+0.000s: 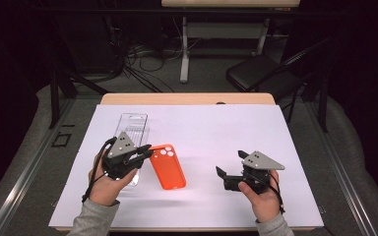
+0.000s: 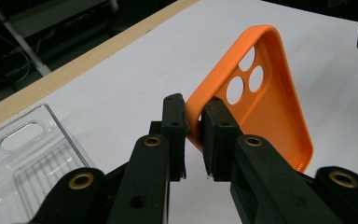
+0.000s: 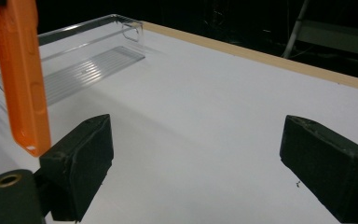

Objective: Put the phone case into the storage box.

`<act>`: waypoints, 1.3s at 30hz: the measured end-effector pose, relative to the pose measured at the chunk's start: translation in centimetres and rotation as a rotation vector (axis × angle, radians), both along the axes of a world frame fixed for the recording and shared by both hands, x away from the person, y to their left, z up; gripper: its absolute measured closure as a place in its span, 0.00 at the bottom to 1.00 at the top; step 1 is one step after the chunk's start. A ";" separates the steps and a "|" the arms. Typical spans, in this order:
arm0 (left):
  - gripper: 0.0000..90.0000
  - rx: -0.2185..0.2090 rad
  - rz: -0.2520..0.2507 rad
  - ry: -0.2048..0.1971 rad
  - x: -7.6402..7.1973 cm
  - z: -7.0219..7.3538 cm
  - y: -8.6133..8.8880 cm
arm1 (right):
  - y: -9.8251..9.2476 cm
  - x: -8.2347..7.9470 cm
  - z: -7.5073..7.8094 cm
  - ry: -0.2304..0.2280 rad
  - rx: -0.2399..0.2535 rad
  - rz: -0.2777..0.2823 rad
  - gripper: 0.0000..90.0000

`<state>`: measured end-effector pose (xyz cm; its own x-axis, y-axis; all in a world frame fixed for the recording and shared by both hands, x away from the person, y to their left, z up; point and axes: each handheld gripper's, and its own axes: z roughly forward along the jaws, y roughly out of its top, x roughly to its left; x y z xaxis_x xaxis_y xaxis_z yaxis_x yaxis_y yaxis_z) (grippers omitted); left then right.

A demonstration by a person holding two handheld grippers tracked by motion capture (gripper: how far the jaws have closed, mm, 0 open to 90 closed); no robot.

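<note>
Working down from the white table (image 1: pixel 256 128), you have the clear plastic tray (image 1: pixel 133 129) lying at far left and the orange phone case (image 2: pixel 265 107) just right of it, lifted on edge. Your left gripper (image 2: pixel 193 135) pinches the case's rim, so the pickup looks done, and placing remains, perhaps in that tray. Your right gripper (image 3: pixel 196 158) waits spread, holding nothing.

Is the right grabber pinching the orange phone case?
No, the right gripper has its jaws wide apart over bare table, while the left gripper pinches the orange phone case.
</note>
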<state>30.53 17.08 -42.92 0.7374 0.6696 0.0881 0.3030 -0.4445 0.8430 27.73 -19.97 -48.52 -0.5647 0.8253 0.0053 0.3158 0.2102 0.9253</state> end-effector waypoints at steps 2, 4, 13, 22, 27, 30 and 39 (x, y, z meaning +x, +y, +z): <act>0.90 -0.003 0.007 0.004 0.1 -0.1 0.1 | -0.7 -0.2 -0.6 0.004 0.001 -0.010 0.10; 0.90 -0.005 0.012 0.012 0.2 -0.2 0.2 | -1.2 -0.3 -1.0 0.007 -0.011 -0.024 0.10; 0.89 0.004 0.022 0.011 0.2 -0.4 0.1 | -2.9 -0.5 -2.2 -0.001 -0.050 -0.063 0.11; 0.89 0.006 0.031 -0.029 0.3 -0.6 0.6 | -4.0 -0.8 -3.5 -0.009 -0.074 -0.105 0.11; 0.89 -0.006 0.027 -0.042 0.3 -0.6 0.6 | -4.4 -1.1 -4.2 0.021 -0.069 -0.116 0.12; 0.89 -0.005 0.023 -0.041 0.4 -0.7 0.6 | -4.4 -1.2 -4.5 0.032 -0.070 -0.114 0.12; 0.89 -0.010 0.012 -0.080 0.7 -1.0 0.7 | -4.4 -1.1 -4.5 0.030 -0.063 -0.125 0.12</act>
